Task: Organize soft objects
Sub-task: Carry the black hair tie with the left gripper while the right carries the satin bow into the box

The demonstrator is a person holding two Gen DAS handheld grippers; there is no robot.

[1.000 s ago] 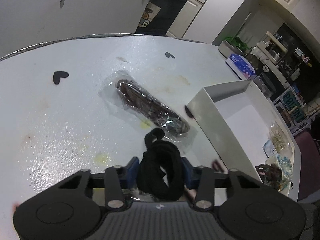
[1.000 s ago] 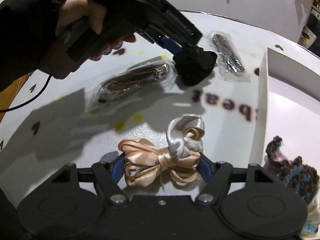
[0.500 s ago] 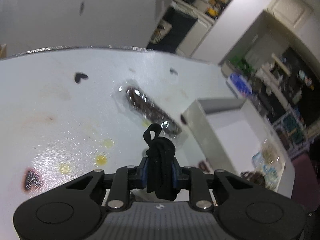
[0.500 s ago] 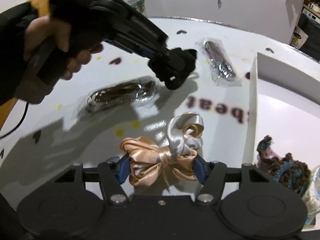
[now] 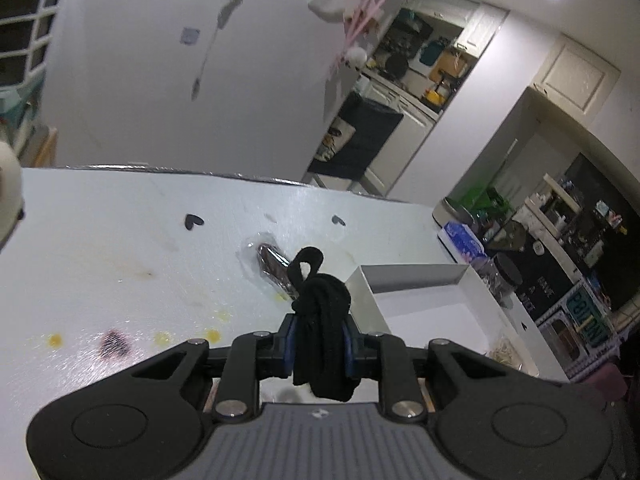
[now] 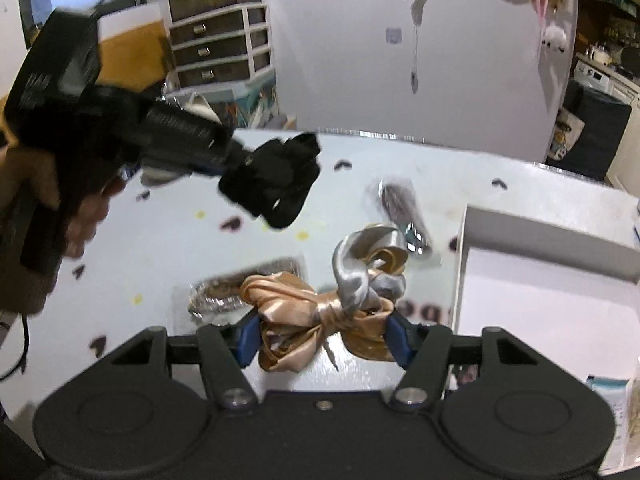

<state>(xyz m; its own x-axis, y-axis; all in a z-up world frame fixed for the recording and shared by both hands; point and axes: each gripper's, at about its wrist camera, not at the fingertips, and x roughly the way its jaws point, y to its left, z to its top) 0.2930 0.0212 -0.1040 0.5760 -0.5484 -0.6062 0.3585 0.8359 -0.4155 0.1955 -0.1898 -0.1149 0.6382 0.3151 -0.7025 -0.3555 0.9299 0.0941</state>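
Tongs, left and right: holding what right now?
Left tongs: closed on the knotted black fabric bundle.
Right tongs: closed on the peach and silver satin bow.

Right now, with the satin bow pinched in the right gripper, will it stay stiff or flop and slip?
The satin bow probably flops: its silver loop curls loosely. Its glossy surface suggests it may slip in the right gripper.
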